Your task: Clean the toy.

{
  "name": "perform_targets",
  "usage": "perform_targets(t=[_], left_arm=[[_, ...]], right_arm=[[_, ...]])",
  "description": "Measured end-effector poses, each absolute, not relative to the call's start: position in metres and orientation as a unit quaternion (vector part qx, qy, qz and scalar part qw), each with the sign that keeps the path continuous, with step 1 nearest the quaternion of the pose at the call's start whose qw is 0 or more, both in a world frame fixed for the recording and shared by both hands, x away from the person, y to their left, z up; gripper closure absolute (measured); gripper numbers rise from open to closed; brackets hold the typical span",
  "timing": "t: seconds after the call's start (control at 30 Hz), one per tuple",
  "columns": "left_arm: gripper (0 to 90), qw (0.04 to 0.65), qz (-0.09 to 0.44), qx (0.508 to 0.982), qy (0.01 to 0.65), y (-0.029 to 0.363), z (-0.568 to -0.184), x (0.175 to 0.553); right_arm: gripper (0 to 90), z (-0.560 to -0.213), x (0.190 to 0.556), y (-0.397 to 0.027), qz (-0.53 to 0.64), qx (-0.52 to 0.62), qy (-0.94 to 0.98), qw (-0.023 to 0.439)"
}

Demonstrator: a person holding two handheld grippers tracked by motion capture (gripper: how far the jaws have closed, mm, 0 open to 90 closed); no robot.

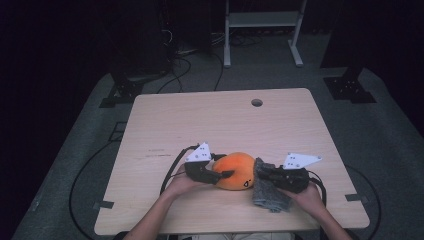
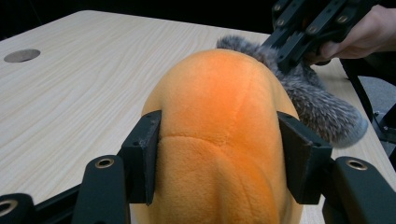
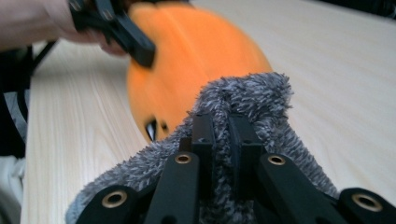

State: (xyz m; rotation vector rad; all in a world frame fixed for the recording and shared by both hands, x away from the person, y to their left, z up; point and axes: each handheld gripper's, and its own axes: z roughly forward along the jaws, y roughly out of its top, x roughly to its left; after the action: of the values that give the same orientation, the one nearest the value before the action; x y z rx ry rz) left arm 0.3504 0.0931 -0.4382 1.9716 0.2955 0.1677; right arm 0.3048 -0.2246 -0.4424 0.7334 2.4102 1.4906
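Observation:
An orange plush toy [image 1: 239, 170] lies on the wooden table [image 1: 225, 120] near its front edge, with small dark face marks on its front. My left gripper [image 1: 224, 175] comes at it from the left. In the left gripper view its pads [image 2: 148, 156] press on both sides of the plush [image 2: 219, 107], so it is shut on it. A grey fluffy cloth [image 1: 267, 195] hangs from my right gripper [image 1: 261, 170], just right of the toy. In the right gripper view the jaws [image 3: 223, 126] are shut on a fold of the cloth [image 3: 252, 93], which touches the plush [image 3: 196, 56].
A round cable hole [image 1: 257, 102] sits at the table's far edge. Behind the table stand a white metal frame [image 1: 262, 20] and dark stands, with cables on the grey floor. Bare tabletop stretches beyond the toy.

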Motion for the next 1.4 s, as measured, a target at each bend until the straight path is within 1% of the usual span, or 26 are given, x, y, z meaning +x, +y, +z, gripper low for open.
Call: perform_targets(t=[0.03,0.13,0.27,0.33,0.43,0.6,0.7,0.87,1.0,1.03,1.07,1.1,1.13,1.17,1.2,1.23,1.27,1.33,1.4], left_arm=[[38.7,0.54,0.071,0.83,0.123,0.093,-0.438,0.35],[38.7,0.54,0.071,0.83,0.12,0.092,-0.438,0.349],[38.7,0.541,0.078,0.83,0.108,0.087,-0.438,0.346],[38.7,0.539,0.077,0.831,0.11,0.089,-0.438,0.347],[38.7,0.54,0.071,0.831,0.116,0.091,-0.439,0.349],[38.5,0.54,0.071,0.831,0.115,0.09,-0.438,0.348],[38.6,0.538,0.08,0.833,0.104,0.086,-0.437,0.344],[38.8,0.535,0.087,0.835,0.094,0.079,-0.436,0.34],[38.6,0.533,0.087,0.836,0.093,0.079,-0.435,0.339],[37.5,0.533,0.084,0.836,0.099,0.08,-0.436,0.34],[33.3,0.533,0.084,0.836,0.099,0.08,-0.436,0.34],[24.1,0.53,0.088,0.833,0.131,0.08,-0.435,0.342],[15.1,0.524,0.091,0.834,0.149,0.08,-0.435,0.344],[9.0,0.521,0.081,0.834,0.164,0.08,-0.435,0.347],[8.3,0.521,0.081,0.834,0.164,0.08,-0.435,0.347],[9.3,0.522,0.056,0.834,0.167,0.083,-0.436,0.35],[14.6,0.526,0.052,0.834,0.161,0.084,-0.435,0.35],[24.0,0.527,0.058,0.834,0.153,0.084,-0.435,0.348],[28.2,0.524,0.069,0.837,0.143,0.082,-0.434,0.345]], right_arm=[[82.1,-0.445,0.304,-0.23,0.493,0.257,0.824,0.108],[82.1,-0.439,0.303,-0.233,0.509,0.261,0.813,0.109],[82.2,-0.425,0.305,-0.223,0.538,0.244,0.799,0.115],[82.1,-0.423,0.307,-0.218,0.541,0.238,0.798,0.116],[82.2,-0.429,0.311,-0.218,0.537,0.245,0.8,0.111],[82.2,-0.444,0.31,-0.232,0.496,0.276,0.816,0.111],[82.3,-0.441,0.306,-0.236,0.503,0.276,0.811,0.113],[82.2,-0.414,0.301,-0.218,0.544,0.229,0.798,0.123],[82.2,-0.409,0.305,-0.199,0.537,0.205,0.808,0.13],[82.3,-0.411,0.307,-0.197,0.536,0.207,0.809,0.129],[82.4,-0.413,0.308,-0.197,0.538,0.211,0.806,0.124],[82.4,-0.416,0.309,-0.198,0.538,0.215,0.806,0.124],[82.5,-0.417,0.309,-0.198,0.532,0.218,0.808,0.13],[82.5,-0.419,0.309,-0.199,0.53,0.22,0.807,0.136],[82.4,-0.42,0.309,-0.2,0.531,0.225,0.806,0.134],[82.4,-0.42,0.309,-0.202,0.531,0.227,0.806,0.13],[82.4,-0.42,0.308,-0.203,0.529,0.228,0.806,0.133],[82.4,-0.422,0.307,-0.205,0.528,0.229,0.807,0.136],[82.4,-0.425,0.305,-0.21,0.523,0.232,0.809,0.135]])
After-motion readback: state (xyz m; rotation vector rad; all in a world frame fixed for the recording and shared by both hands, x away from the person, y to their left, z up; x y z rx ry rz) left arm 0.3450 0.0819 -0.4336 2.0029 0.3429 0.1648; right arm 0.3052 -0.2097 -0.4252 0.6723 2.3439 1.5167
